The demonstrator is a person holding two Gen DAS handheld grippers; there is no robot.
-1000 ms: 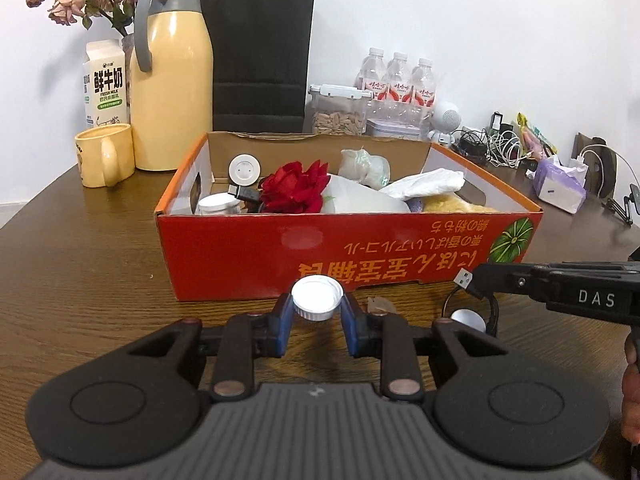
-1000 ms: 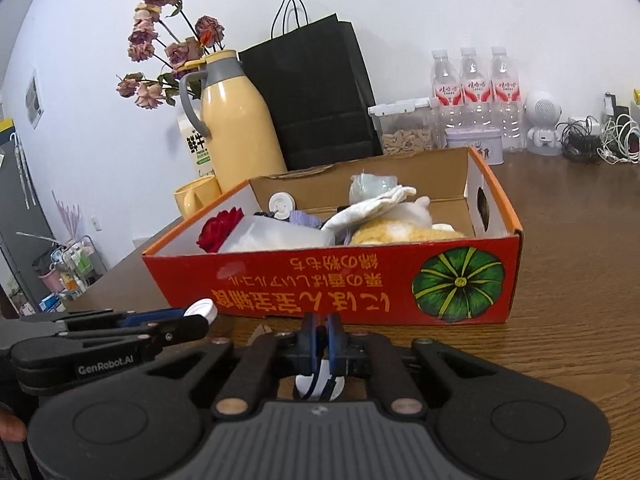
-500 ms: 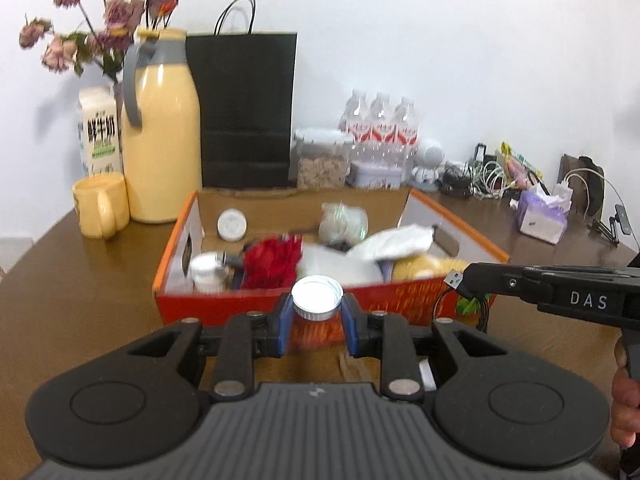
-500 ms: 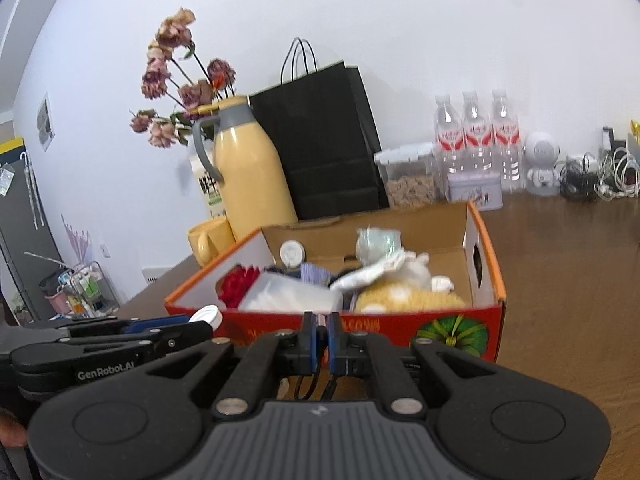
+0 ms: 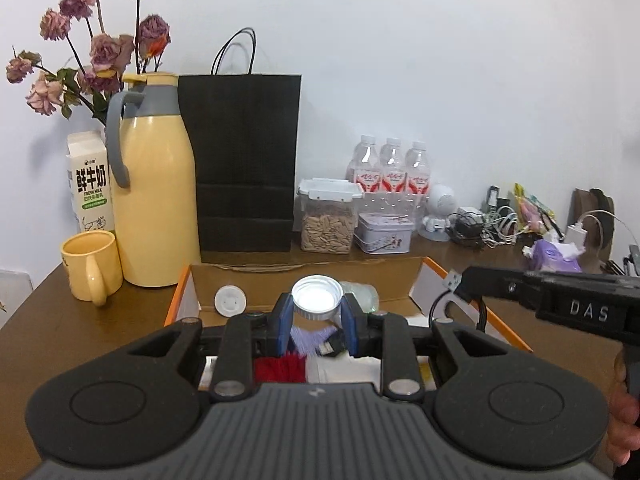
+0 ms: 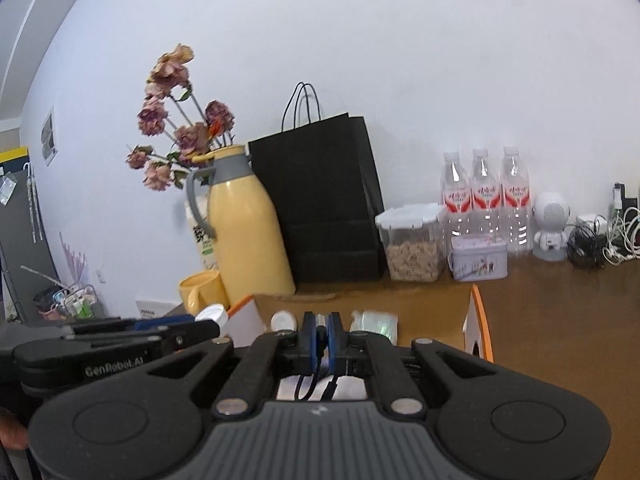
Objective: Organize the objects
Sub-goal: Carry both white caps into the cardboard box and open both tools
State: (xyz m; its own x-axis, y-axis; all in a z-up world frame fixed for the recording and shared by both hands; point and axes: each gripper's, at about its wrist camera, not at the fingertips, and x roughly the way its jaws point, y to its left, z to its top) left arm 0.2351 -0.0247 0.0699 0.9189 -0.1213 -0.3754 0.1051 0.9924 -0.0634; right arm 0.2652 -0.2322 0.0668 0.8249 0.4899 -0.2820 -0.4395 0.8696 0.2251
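Note:
My left gripper [image 5: 316,312] is shut on a white bottle cap [image 5: 317,298] and holds it above the orange cardboard box [image 5: 424,280]. My right gripper [image 6: 321,330] is shut on a black USB cable [image 6: 316,376] that hangs in a loop below the fingers; its plug [image 5: 453,280] shows in the left wrist view over the box's right side. The box [image 6: 478,316] holds a red flower [image 5: 280,370], a white round lid [image 5: 229,300], a clear bag [image 6: 376,324] and white paper. Both grippers hover over the box.
Behind the box stand a yellow thermos [image 5: 154,196], a yellow mug [image 5: 91,266], a milk carton [image 5: 90,180], a black paper bag [image 5: 244,160], a seed jar [image 5: 329,220], a tin [image 5: 384,232], three water bottles [image 5: 390,168] and tangled cables [image 5: 492,224]. A purple tissue pack [image 5: 556,254] lies right.
Both grippers have risen and moved forward from the table in front of the box to above it, carrying the cap and the cable.

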